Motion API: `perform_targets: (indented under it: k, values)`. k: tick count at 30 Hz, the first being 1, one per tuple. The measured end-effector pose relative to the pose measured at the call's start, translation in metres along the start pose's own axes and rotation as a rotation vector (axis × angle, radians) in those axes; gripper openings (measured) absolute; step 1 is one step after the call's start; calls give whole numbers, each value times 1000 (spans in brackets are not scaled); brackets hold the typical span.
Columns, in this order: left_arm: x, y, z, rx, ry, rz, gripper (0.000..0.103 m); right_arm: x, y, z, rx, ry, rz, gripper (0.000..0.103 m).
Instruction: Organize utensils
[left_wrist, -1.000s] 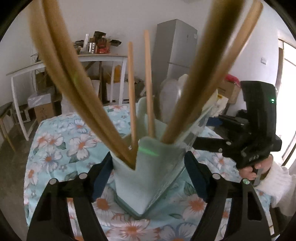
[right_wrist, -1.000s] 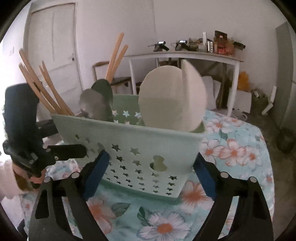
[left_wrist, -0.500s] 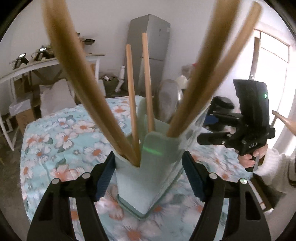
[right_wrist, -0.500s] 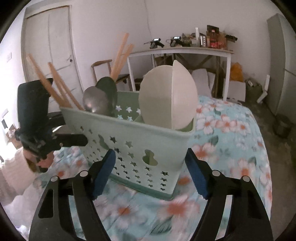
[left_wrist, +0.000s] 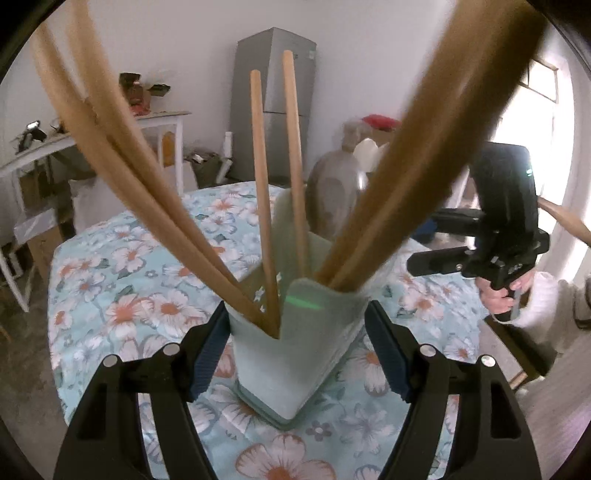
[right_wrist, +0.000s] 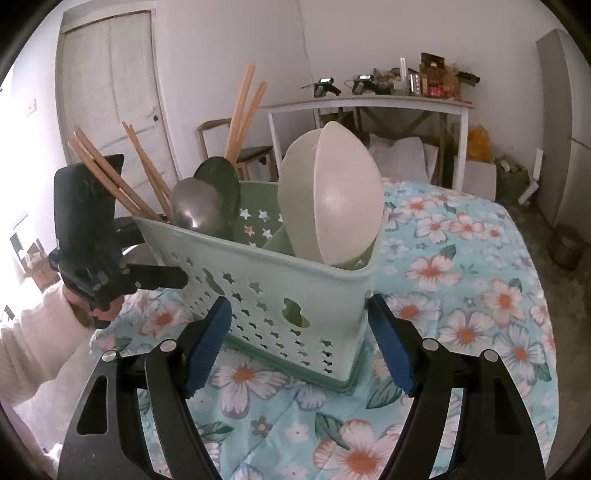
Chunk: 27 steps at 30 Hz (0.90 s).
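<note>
A pale green star-pierced utensil caddy (right_wrist: 280, 295) stands on the flowered tablecloth; its narrow end shows in the left wrist view (left_wrist: 295, 343). It holds several wooden chopsticks (left_wrist: 266, 199), a metal spoon (right_wrist: 195, 210), a dark green spoon (right_wrist: 221, 181) and white scoop-shaped spoons (right_wrist: 343, 206). My left gripper (left_wrist: 295, 354) straddles the caddy's narrow end, jaws wide, pads beside the walls. My right gripper (right_wrist: 299, 343) straddles the other end, jaws wide. Each gripper also shows in the other's view: the left (right_wrist: 92, 236), the right (left_wrist: 495, 236).
The table with the blue flowered cloth (right_wrist: 480, 295) fills the foreground. A white side table with clutter (right_wrist: 369, 103), a grey fridge (left_wrist: 273, 103), a door (right_wrist: 110, 96), a chair (right_wrist: 255, 155) and boxes on the floor stand around it.
Both views have swung around the caddy, so the room behind has shifted. Both grippers stay wide around the caddy's ends; the caddy stays on the cloth.
</note>
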<state>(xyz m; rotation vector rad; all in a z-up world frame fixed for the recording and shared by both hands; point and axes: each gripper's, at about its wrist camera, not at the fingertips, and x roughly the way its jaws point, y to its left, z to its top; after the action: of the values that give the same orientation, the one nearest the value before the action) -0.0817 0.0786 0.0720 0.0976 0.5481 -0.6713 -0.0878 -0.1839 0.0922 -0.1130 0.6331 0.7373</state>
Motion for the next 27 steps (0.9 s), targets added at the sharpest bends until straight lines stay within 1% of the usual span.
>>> perform_targets:
  k: [2, 3, 6, 8, 9, 11, 14, 15, 17, 18, 20, 22, 24, 25, 27]
  values:
    - [-2, -4, -1, 10, -11, 38, 73, 1, 0, -1, 0, -19, -6, 72]
    - [-2, -6, -2, 1, -13, 43, 74, 0, 2, -3, -4, -25, -8, 72]
    - [-2, -8, -6, -26, -14, 68, 81, -2, 6, -8, -27, -56, -30, 72]
    - [-3, -11, -10, -38, -17, 109, 82, -4, 6, -9, -37, -76, -36, 72]
    - [-4, -11, -13, -56, -19, 129, 84, -5, 6, -10, -38, -87, -38, 74]
    - [-7, -9, -19, -112, -30, 180, 85, -7, 3, -13, -46, -115, -62, 75]
    - [-17, -11, -27, -203, -88, 222, 91, -14, -3, -19, -52, -160, -100, 80]
    - [-20, -13, -31, -214, -105, 240, 93, -16, -5, -21, -52, -176, -108, 82]
    - [-22, -20, -34, -216, -140, 303, 94, -18, -7, -26, -60, -200, -127, 83]
    - [-23, -23, -36, -217, -155, 319, 95, -18, -8, -28, -73, -214, -147, 84]
    - [-24, -26, -38, -230, -198, 329, 96, -16, -8, -32, -98, -227, -172, 84]
    - [-23, -30, -37, -237, -226, 320, 97, -14, -8, -36, -107, -238, -179, 85]
    - [-20, -38, -39, -213, -240, 359, 97, -13, -9, -38, -96, -241, -168, 85]
    - [-18, -43, -41, -198, -232, 389, 98, -15, -9, -39, -91, -252, -171, 87]
    - [-21, -51, -41, -200, -237, 431, 98, -18, -9, -43, -84, -272, -179, 90]
